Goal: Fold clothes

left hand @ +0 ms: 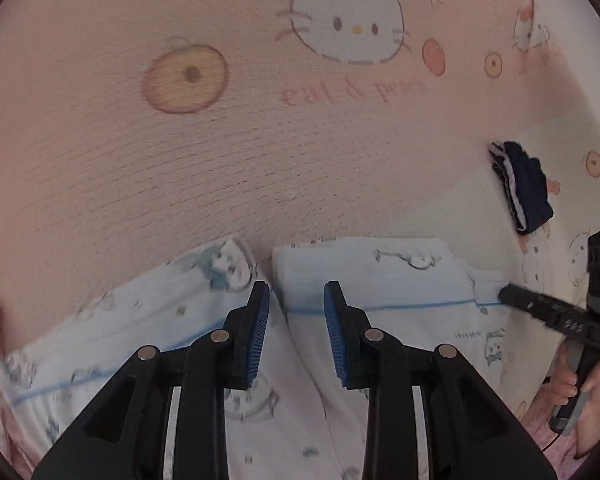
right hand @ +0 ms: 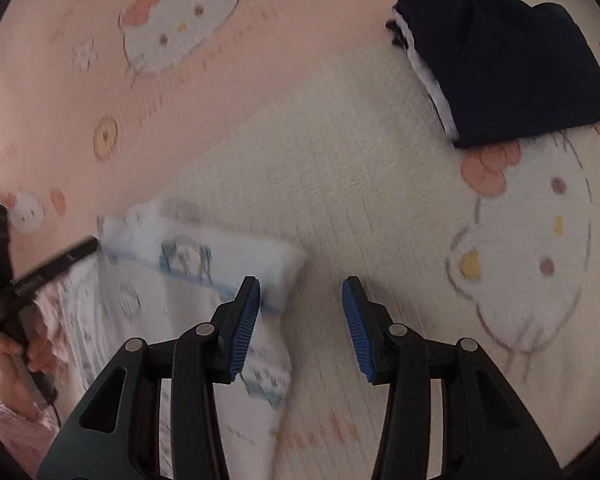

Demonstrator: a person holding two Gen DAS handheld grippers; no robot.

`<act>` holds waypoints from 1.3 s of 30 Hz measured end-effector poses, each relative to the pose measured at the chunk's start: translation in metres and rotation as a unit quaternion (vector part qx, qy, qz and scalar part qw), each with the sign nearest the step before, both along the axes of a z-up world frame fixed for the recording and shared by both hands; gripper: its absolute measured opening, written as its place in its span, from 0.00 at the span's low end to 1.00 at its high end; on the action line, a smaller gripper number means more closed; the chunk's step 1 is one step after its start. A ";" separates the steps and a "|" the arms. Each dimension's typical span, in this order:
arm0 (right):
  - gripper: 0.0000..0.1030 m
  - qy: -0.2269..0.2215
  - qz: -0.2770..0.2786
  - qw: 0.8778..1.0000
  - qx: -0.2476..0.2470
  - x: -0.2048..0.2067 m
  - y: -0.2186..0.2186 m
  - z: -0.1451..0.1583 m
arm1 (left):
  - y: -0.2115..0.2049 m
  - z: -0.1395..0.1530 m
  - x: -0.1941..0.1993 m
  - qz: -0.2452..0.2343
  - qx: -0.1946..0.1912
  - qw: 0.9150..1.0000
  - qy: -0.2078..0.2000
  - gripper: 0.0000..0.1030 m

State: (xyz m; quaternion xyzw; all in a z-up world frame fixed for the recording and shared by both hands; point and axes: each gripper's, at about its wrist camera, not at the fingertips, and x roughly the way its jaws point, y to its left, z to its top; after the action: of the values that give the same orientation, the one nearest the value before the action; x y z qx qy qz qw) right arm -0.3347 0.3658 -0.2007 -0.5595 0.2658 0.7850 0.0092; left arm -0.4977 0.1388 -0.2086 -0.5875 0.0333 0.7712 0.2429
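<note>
free: bare pink sheet (left hand: pixel 148 184) ahead of left jaws | under jaws: pale printed garment (left hand: pixel 400 276) | blocked: dark folded garment (right hand: pixel 512 68) ahead-right of right jaws

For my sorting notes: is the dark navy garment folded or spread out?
Folded: the navy garment lies as a compact bundle with stacked layered edges.

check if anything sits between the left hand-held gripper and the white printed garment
Nothing visible does. The left hand-held gripper hangs open right over the white printed garment; the folded dark garment lies off to the side.

A home bedroom; cartoon-cat bedsheet (left hand: pixel 228 168); folded clothes (right hand: pixel 512 68)
</note>
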 end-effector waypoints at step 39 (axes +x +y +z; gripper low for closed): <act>0.06 0.004 0.049 0.984 0.171 -0.010 -0.029 0.008 | 0.033 -0.009 -0.032 -0.085 -0.012 0.996 0.030 0.09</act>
State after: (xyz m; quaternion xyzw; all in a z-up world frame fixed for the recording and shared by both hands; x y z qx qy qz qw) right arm -0.3446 0.3365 -0.1931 -0.5591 0.1000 0.8205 0.0648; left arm -0.5299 0.1717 -0.2181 -0.5619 0.0998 0.7647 0.2992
